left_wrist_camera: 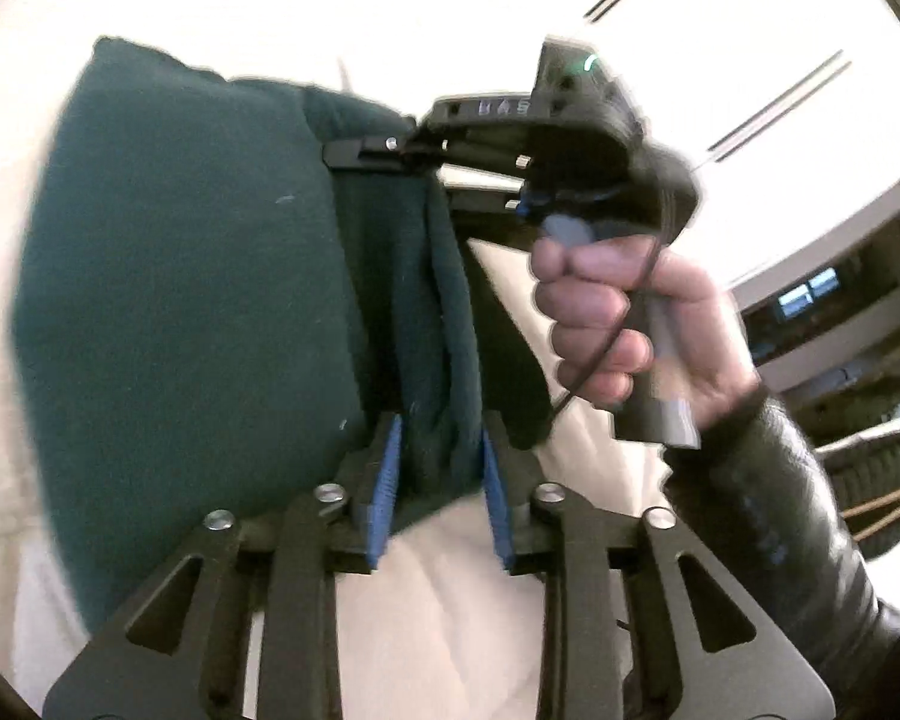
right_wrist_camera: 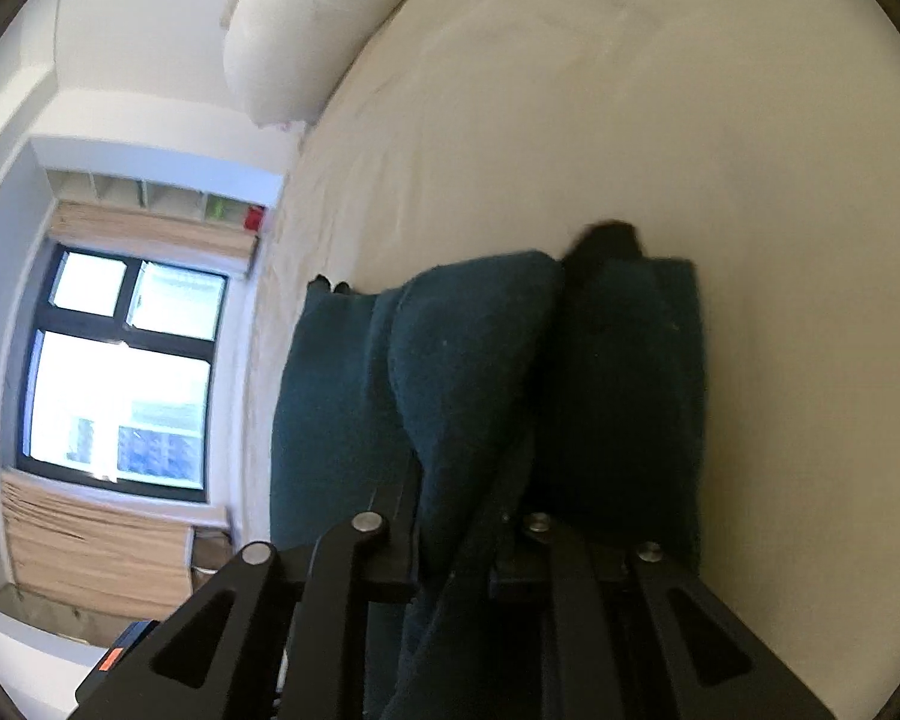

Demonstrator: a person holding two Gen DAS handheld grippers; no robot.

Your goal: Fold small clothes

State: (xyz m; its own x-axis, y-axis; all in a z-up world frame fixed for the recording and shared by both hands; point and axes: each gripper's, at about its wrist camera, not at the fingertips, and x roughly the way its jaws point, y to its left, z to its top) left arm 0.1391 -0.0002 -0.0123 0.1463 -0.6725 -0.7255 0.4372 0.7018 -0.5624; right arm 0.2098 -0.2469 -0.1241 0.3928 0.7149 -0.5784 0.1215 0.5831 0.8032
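Observation:
A dark green cloth (left_wrist_camera: pixel 180 300) hangs lifted above the cream bed sheet (left_wrist_camera: pixel 438 618). My left gripper (left_wrist_camera: pixel 438 468) is shut on a bunched edge of it between its blue pads (left_wrist_camera: pixel 384 492). In the left wrist view my right gripper (left_wrist_camera: pixel 354 153), held by a hand, is shut on the cloth's far edge. In the right wrist view the same green cloth (right_wrist_camera: pixel 468 360) drapes over my right gripper (right_wrist_camera: pixel 474 516) and hides its fingertips; the fingers close in on a fold of it.
The cream bed sheet (right_wrist_camera: pixel 690 120) spreads wide under both grippers. A white pillow (right_wrist_camera: pixel 306 18) lies at the bed's far end. A window (right_wrist_camera: pixel 120 372) with wooden blinds is beside the bed. A shelf unit (left_wrist_camera: pixel 834 300) stands off the bed's other side.

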